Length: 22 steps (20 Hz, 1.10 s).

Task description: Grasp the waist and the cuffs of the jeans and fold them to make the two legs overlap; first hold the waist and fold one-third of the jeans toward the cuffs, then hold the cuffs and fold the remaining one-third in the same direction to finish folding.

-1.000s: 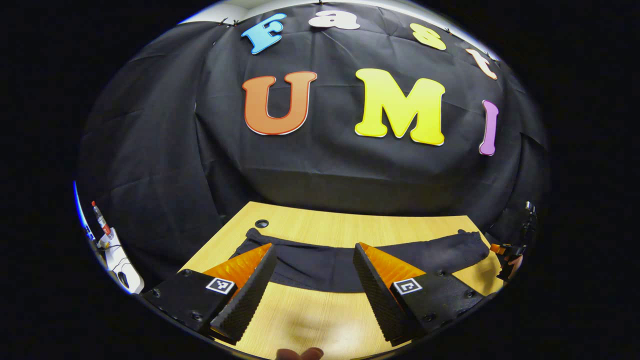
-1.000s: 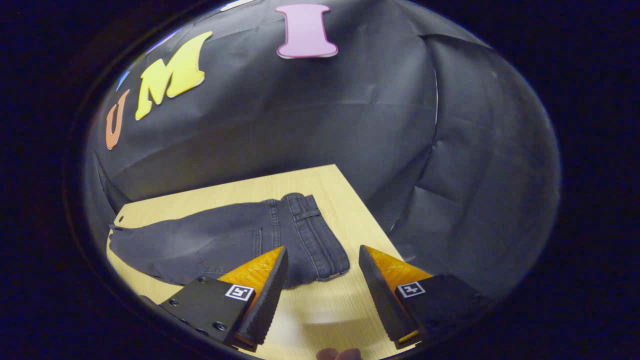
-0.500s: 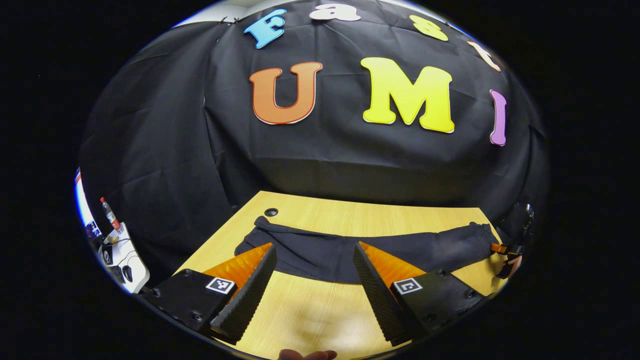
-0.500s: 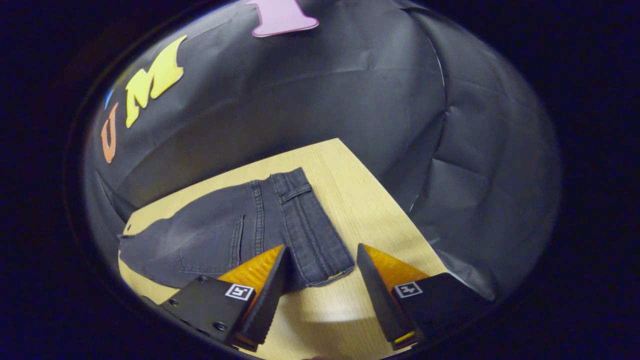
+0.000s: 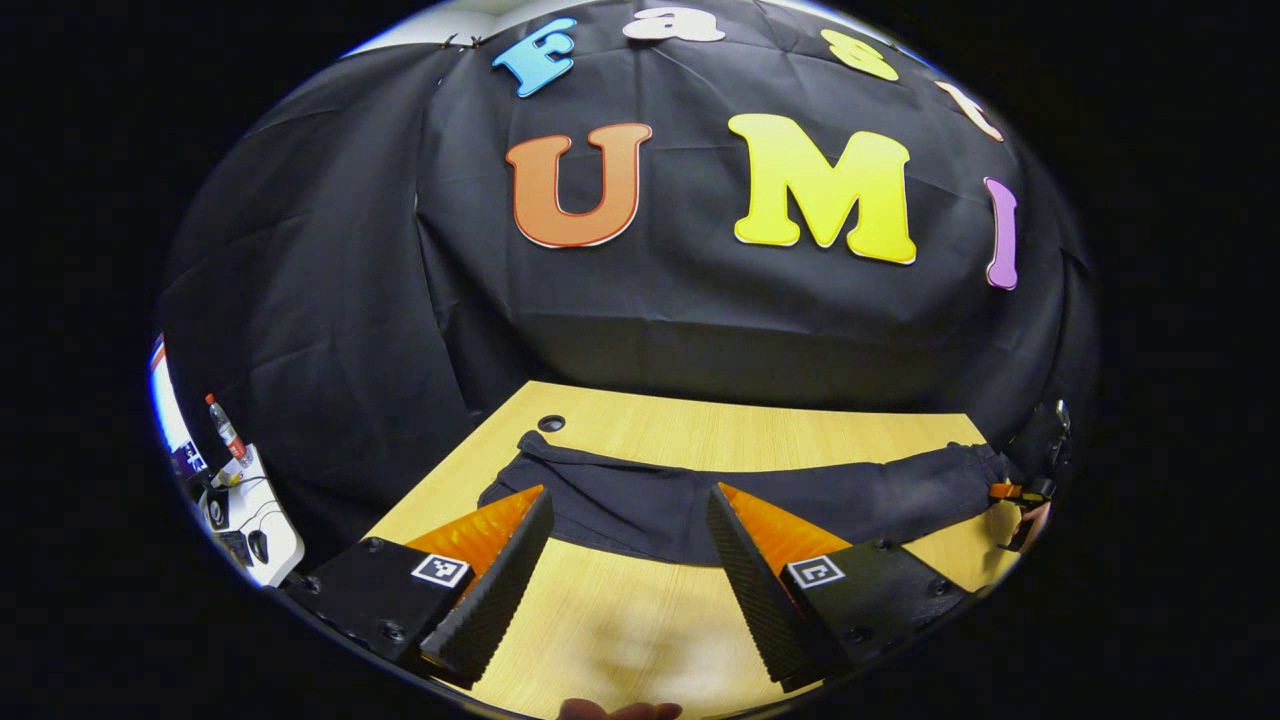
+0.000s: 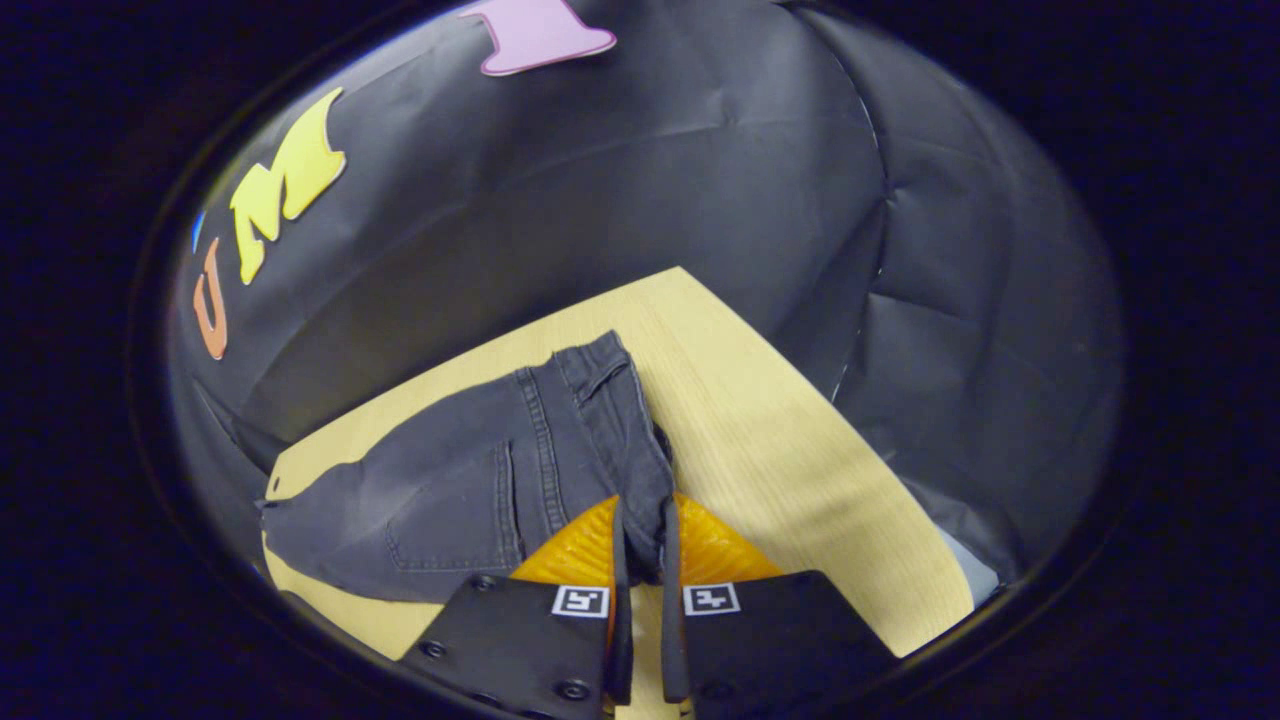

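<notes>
Right gripper [image 6: 640, 545] has its two fingers pinched together on the near corner of the waistband [image 6: 640, 470], so that end of the dark grey denim jeans [image 6: 480, 470] is clamped, and the fabric bunches up a bit right where it goes between the pads. Left gripper [image 5: 625, 530] is a different story: fingers spread wide apart, nothing between them, hovering over the bare front strip of the pale wooden table [image 5: 700, 440] just short of the jeans.

In the left gripper view the jeans [image 5: 700, 500] lie stretched out flat in one long strip across the table, cuff end [image 5: 525, 445] off by the small round cable hole [image 5: 551, 423], waist end off to the far right where the other gripper and a bit of the hand holding it peek in at the edge. They look like a single narrow band, so my guess is the legs are already lying on top of each other, though I can't actually see the layers to be sure.

Progress-wise, I'd call this the very start of the first third-fold. Waist grab is half done (one corner held, the other side not), no fold made yet. Still left: lift the waist over toward the cuffs, then take the cuffs and fold the last third.
</notes>
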Each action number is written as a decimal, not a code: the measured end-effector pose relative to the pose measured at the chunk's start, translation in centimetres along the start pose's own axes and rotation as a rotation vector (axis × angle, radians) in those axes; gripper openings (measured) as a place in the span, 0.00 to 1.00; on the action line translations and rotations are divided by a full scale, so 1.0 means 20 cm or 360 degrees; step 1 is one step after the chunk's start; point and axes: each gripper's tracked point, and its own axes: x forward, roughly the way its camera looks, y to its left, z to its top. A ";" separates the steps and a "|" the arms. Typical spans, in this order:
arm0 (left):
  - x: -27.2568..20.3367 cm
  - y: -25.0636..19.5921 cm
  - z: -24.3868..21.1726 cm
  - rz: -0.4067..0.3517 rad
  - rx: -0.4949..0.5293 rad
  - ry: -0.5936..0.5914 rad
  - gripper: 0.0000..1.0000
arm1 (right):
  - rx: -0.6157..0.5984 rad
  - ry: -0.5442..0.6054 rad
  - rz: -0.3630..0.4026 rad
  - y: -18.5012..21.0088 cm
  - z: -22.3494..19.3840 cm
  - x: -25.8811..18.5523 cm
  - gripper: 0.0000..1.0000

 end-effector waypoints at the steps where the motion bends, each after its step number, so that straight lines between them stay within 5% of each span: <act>1: 0.00 0.01 0.00 0.0000 -0.0009 -0.0008 0.99 | -0.0025 -0.0008 -0.0021 0.00 0.01 -0.01 0.12; 9: -0.06 0.11 -0.04 -0.0013 -0.0041 -0.0076 0.99 | -0.0183 -0.0192 -0.0029 0.23 0.24 -0.46 0.07; 14: -0.07 0.25 -0.04 -0.0007 -0.0135 -0.0118 0.99 | -0.0348 -0.0349 0.0083 0.74 0.39 -0.73 0.12; 22: -0.12 0.58 -0.05 0.0042 -0.0255 -0.0200 0.99 | -0.0651 -0.0439 0.0301 1.63 0.26 -0.95 0.12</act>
